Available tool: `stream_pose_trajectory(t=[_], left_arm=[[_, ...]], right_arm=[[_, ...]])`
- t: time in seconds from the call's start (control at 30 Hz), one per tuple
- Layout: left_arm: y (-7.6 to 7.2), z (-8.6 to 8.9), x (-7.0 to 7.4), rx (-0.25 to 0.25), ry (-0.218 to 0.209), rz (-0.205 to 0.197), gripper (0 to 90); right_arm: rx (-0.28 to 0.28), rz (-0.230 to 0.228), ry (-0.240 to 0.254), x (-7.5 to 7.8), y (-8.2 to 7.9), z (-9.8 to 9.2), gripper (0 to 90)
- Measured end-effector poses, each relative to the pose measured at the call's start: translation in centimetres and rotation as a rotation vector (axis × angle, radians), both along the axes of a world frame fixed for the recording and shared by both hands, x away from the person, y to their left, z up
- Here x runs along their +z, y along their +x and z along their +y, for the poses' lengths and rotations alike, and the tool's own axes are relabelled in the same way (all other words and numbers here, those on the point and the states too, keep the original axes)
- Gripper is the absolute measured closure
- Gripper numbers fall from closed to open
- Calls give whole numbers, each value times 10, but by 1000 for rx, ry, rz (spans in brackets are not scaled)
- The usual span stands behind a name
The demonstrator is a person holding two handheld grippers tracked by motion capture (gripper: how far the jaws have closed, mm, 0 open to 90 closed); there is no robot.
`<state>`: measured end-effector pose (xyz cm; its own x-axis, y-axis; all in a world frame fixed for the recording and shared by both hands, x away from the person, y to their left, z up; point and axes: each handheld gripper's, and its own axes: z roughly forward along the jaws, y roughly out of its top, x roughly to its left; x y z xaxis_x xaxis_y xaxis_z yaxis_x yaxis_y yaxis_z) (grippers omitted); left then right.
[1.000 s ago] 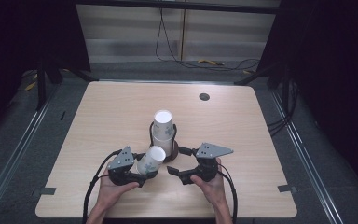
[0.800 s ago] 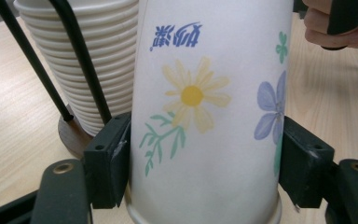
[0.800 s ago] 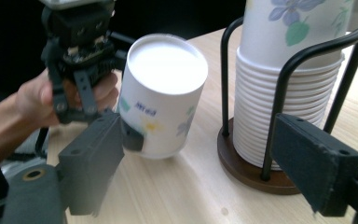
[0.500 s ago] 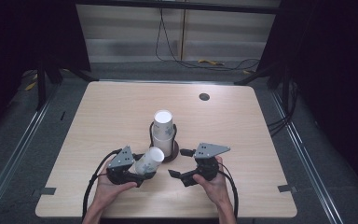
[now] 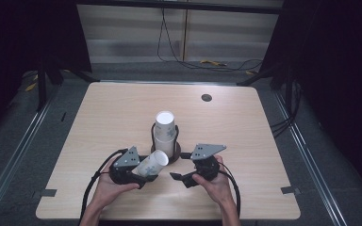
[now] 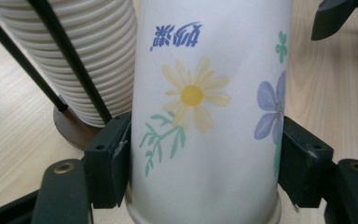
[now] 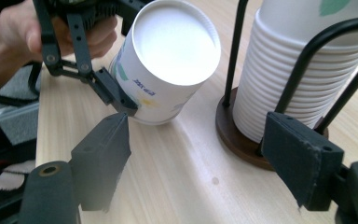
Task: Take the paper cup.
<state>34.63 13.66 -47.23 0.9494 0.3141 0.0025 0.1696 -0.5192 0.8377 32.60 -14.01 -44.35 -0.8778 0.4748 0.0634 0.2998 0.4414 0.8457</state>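
Left gripper (image 5: pixel 143 175) pinches flowered paper cup (image 5: pixel 152 163) just beside cup dispenser (image 5: pixel 165 134); right gripper (image 5: pixel 185 168), jaws just closing partway, spread, empty, beside dispenser.

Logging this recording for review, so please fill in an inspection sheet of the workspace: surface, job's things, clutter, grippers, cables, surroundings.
Surface: light wooden table, with a small dark round spot near the far edge.
Job's things: flowered paper cup tilted, closed end toward the stack of cups in a black wire holder on a round base.
Clutter: nothing seen.
Grippers: left gripper has its jaws clamped on the cup's sides; right gripper has just been closing its jaws, nothing between them, pointing at the holder's base.
Cables: one trails from each gripper; more lie on the floor behind the table.
Surroundings: dark curtains, grey floor, metal rails.
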Motion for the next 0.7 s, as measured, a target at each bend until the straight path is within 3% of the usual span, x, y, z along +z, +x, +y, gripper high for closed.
stream_pose_trajectory(t=[0.23, 0.33, 0.47, 0.7], left_arm=[[-1, -5, 1, -33, 51, 7, 293], [-1, -11, 2, -54, 105, 1, 293], [-2, -14, 5, -74, 129, 6, 294], [-4, -19, 9, -108, 163, -1, 295]], right_arm=[[19, 14, -59, -1, 0, 2, 216], [29, 18, -87, -2, 0, 3, 218], [38, 26, -125, -4, 2, 6, 233], [58, 48, -147, -4, 4, 8, 242]])
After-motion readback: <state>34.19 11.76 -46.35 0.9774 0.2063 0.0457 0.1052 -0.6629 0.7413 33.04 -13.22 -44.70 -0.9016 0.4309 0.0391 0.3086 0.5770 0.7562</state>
